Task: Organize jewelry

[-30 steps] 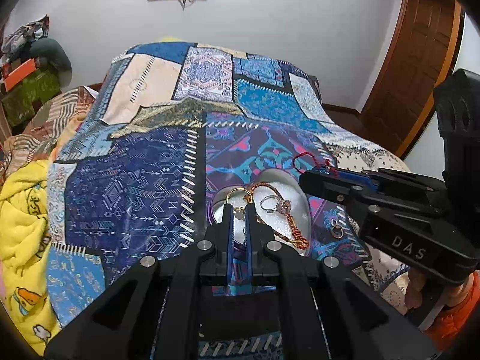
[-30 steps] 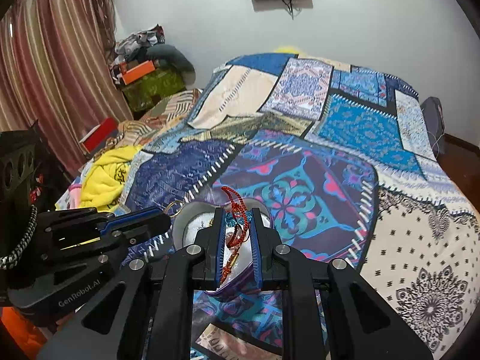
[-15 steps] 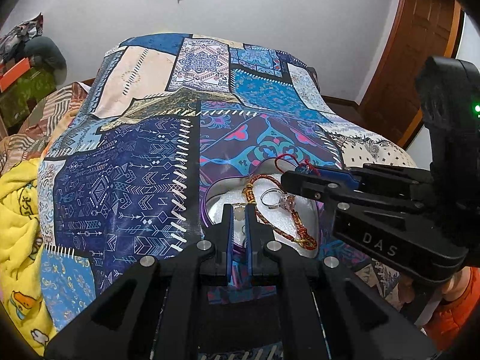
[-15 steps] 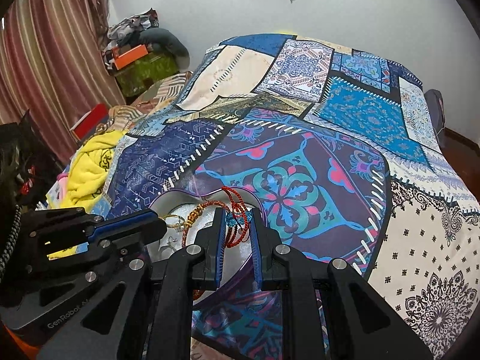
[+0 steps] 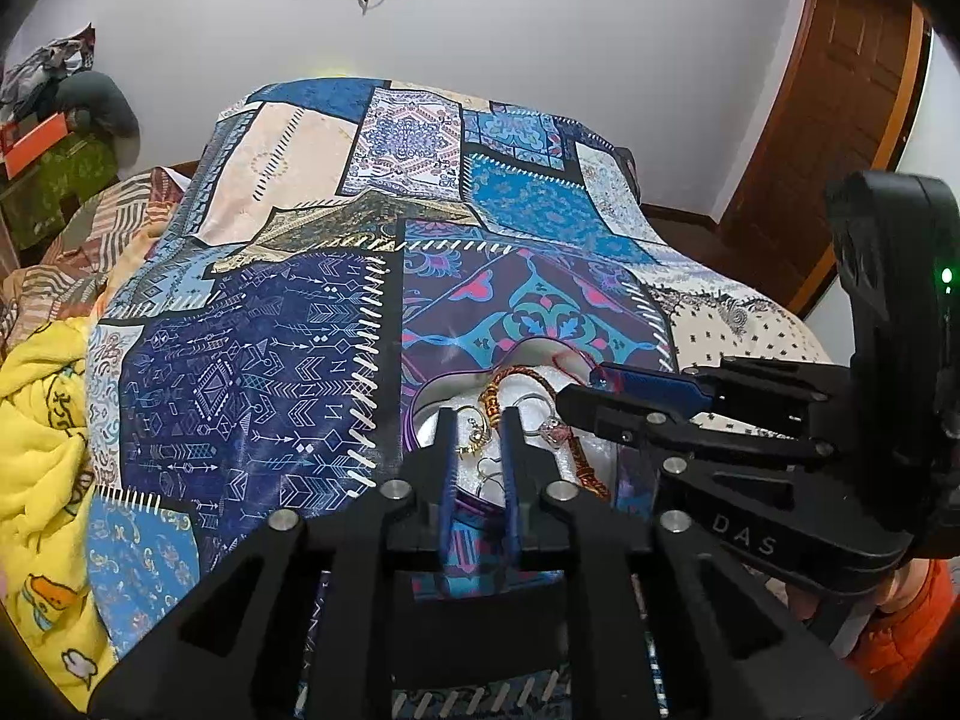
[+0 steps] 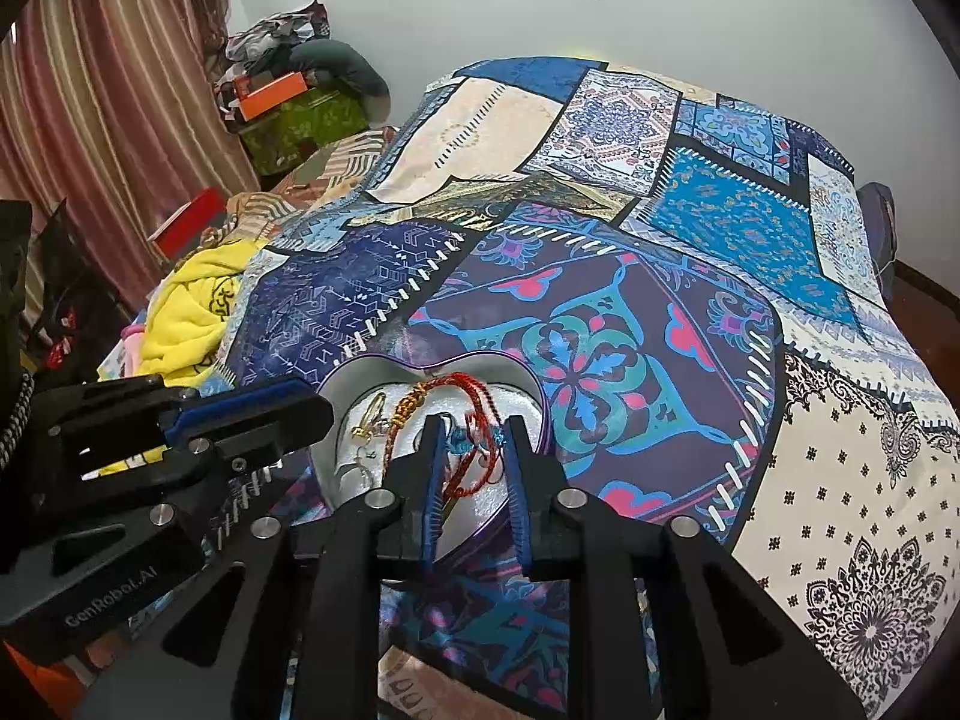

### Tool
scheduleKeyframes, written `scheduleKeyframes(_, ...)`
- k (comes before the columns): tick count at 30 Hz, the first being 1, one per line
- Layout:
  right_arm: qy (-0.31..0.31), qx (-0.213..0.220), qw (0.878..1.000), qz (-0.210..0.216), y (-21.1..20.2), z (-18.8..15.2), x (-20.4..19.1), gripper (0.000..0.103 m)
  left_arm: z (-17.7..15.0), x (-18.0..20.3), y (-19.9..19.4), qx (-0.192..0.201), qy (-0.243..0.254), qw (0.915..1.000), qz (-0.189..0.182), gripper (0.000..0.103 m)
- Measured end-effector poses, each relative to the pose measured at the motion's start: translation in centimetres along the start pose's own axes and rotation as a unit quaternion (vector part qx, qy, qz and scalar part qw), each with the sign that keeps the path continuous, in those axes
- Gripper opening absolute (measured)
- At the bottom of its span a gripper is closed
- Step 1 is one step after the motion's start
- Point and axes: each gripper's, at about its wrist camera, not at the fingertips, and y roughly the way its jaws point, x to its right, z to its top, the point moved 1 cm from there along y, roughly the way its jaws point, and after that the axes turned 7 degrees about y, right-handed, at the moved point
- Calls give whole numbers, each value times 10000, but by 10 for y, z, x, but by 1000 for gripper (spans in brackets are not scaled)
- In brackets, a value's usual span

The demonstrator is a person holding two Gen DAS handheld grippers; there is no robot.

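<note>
A heart-shaped tin (image 5: 420,414) (image 6: 360,367) with a white lining lies on the patchwork bedspread (image 5: 252,396) and holds jewelry. My left gripper (image 5: 478,426) hovers over its near edge. The jaws are opening around a gold earring (image 5: 473,443), and the pads do not press on it. My right gripper (image 6: 474,429) is also opening. A red thread bracelet with blue beads (image 6: 480,402) lies loose between its fingers, inside the tin. A braided orange-gold bracelet (image 5: 581,459) (image 6: 399,414) and a silver ring (image 5: 549,431) also rest in the tin.
A yellow blanket (image 5: 36,420) (image 6: 186,312) is bunched at the bed's left side. Boxes and clothes (image 6: 288,102) are piled by a striped curtain (image 6: 102,120). A wooden door (image 5: 840,120) stands at the right. A person's orange sleeve (image 5: 906,660) shows below the right gripper.
Both grippers were shut and now have their jaws parted. The red bracelet, clamped and lifted by the right gripper, has come down into the tin and hangs free.
</note>
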Motion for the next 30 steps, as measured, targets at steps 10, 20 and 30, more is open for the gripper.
scheduleKeyframes(10, -10, 291, 9995, -147, -28, 0, 0, 40, 7, 6, -29, 199, -25, 9997, 123, 26)
scheduleKeyframes(20, 143, 562, 9979, -292, -61, -4, 14, 41, 11, 27, -49, 279, 133, 9993, 199, 29)
scheduleKeyframes(30, 528, 601, 9953, -545, -82, -19, 49, 41, 5, 57, -34, 37, 300, 9995, 45, 29)
